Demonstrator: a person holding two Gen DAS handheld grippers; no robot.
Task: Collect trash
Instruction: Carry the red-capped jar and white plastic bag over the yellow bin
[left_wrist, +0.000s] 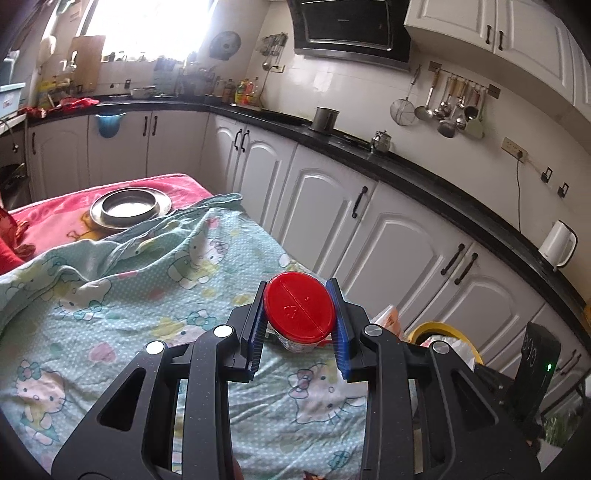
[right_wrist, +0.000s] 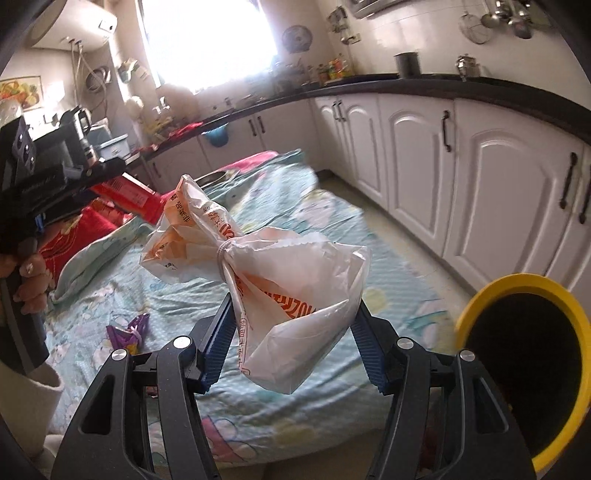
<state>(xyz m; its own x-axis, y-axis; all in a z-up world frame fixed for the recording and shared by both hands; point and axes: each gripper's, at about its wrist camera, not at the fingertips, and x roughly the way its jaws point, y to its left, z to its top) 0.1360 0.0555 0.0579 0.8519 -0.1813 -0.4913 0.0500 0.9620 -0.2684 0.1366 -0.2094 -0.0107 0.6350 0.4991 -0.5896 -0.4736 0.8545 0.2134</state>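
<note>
I have my left gripper (left_wrist: 298, 322) pinching the red-lidded jar (left_wrist: 300, 314) above the table, and my right gripper (right_wrist: 295, 328) clamping the tied plastic bag (right_wrist: 258, 266) beside the yellow-rimmed bin (right_wrist: 524, 369), probably ready for dropping.

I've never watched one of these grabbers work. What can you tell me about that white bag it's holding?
The bag is thin, crinkled white plastic with orange print, cinched by a pale tie into a neck with a flared top. It hangs tilted above the bed, clamped between the right gripper and its blue pads, touching nothing else, left of the yellow-rimmed bin.
</note>
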